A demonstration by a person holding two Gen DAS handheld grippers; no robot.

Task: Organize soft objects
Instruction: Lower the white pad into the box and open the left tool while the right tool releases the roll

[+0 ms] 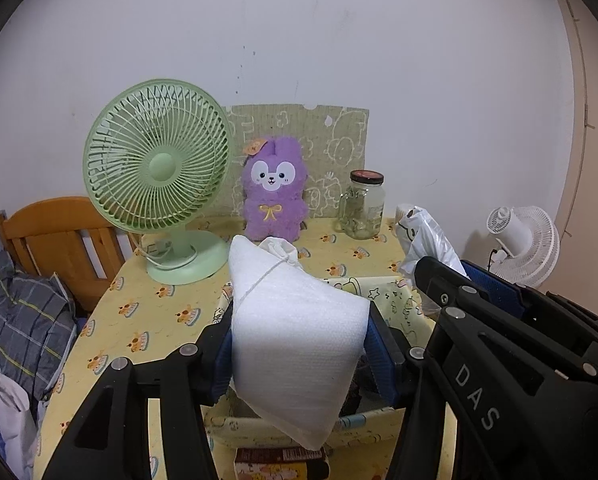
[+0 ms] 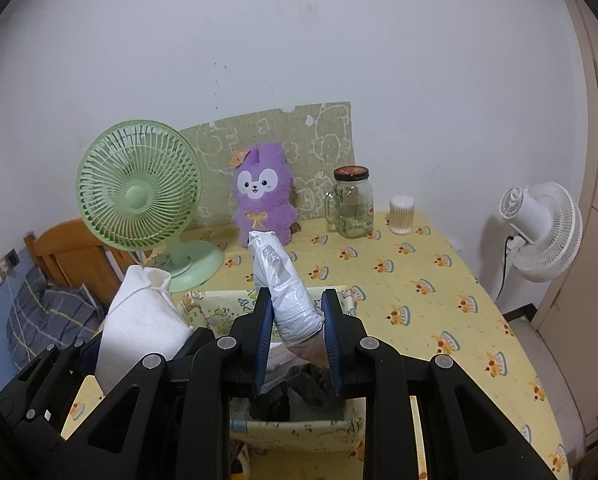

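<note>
Bundles in both hands right now. Our left hand-held gripper (image 1: 299, 344) has its jaws partly apart, squeezing a white pouch (image 1: 295, 344) by its sides, tied end pointing away toward the plush (image 1: 274, 189). We'd say gripping the fat middle keeps something that squishy from slumping out. Our right hand-held gripper (image 2: 297, 336) is nearly closed on a crinkly plastic-wrapped roll (image 2: 287, 292), pinched near its lower end so the rest sticks up and forward.

Both hang just above the yellow fabric bin (image 2: 299, 426) on the table (image 2: 439, 280), which already has some dark stuff inside, so our guess is these two go in next. Side by side like this, the hands look tight over that opening, and dropping one at a time seems safer. Fan (image 1: 158, 168) and jar (image 1: 363, 205) sit well back, out of the way.
</note>
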